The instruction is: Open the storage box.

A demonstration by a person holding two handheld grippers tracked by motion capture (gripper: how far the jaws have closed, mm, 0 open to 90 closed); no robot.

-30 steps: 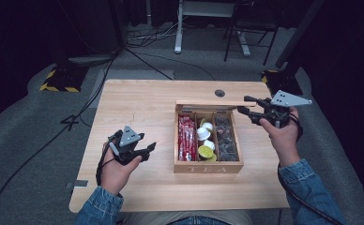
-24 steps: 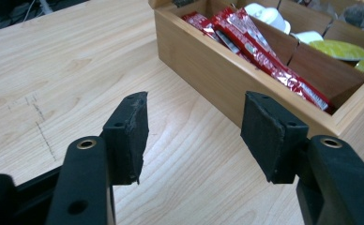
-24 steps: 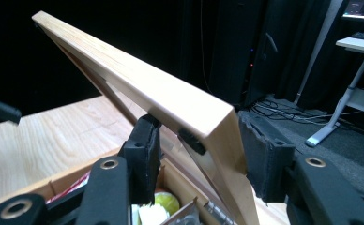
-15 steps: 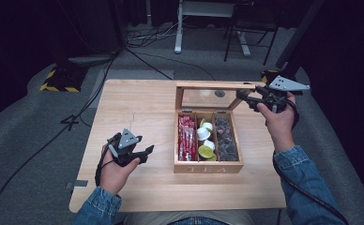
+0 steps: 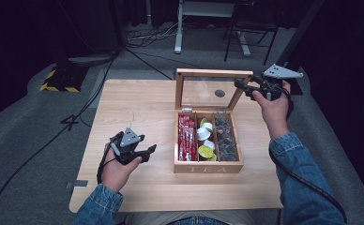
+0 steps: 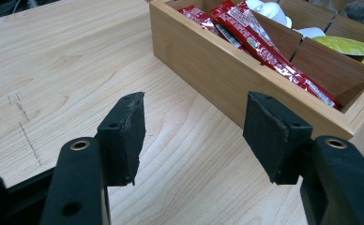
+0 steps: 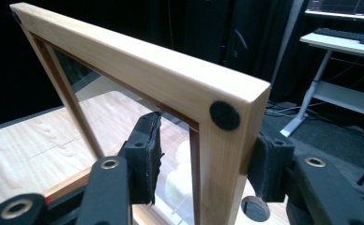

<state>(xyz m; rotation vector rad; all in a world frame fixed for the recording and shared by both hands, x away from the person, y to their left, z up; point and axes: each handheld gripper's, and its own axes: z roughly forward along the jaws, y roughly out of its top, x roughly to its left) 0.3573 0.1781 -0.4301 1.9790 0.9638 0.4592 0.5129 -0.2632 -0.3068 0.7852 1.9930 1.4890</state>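
A wooden tea box point(image 5: 208, 168) stands open on the table's right half. Its glass-paned lid point(image 5: 213, 73) stands nearly upright at the back. My right gripper point(image 5: 242, 87) is shut on the lid's right rail, one pad on each side of the lid point(image 7: 138, 65) near a black felt dot point(image 7: 224, 116). Red sachets point(image 5: 185, 138) fill the left compartment, white and yellow pods point(image 5: 204, 140) the middle one, dark bags point(image 5: 227, 138) the right one. My left gripper point(image 5: 148, 152) rests open on the table left of the box, nothing between the jaws point(image 6: 194, 136), the sachets point(image 6: 264, 51) just beyond.
The light wooden table point(image 5: 133, 108) has a round hole point(image 5: 220, 93) behind the box, seen through the glass. Cables and a black-and-yellow block point(image 5: 58, 79) lie on the grey floor beyond the table. A desk frame point(image 5: 208, 28) stands at the back.
My right gripper has moved up and back with the lid, which has swung from low to nearly upright. The left gripper has stayed where it was, open.
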